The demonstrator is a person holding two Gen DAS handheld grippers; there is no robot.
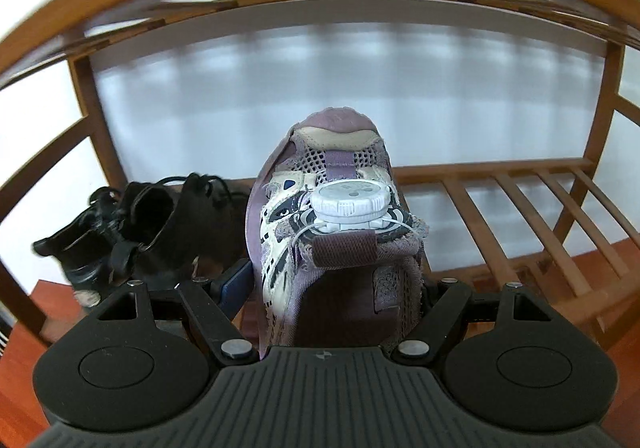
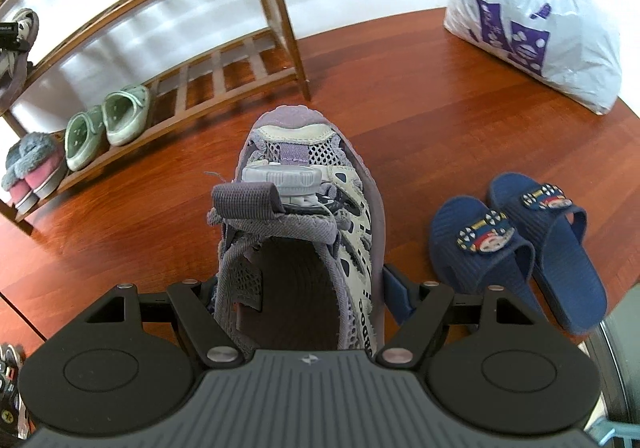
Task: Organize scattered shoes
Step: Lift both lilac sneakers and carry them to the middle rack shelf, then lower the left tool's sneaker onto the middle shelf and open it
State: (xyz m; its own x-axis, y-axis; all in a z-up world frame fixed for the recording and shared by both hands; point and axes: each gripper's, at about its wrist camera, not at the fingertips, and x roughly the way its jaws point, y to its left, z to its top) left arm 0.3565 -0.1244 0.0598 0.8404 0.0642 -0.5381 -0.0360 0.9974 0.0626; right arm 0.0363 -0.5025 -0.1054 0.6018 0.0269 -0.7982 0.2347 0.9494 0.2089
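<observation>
Grippers (image 1: pixel 324 288) (image 2: pixel 298 288) each clamp 1 purple sneaker (image 1: pixel 332 216) (image 2: pixel 304 216).

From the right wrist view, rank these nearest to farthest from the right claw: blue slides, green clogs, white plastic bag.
Right claw is shut on a purple sneaker.
1. Blue slides: on the floor just right of the claw.
2. Green clogs: left and ahead, on the rack's bottom shelf.
3. White plastic bag: far right, on the floor by the wall.
</observation>
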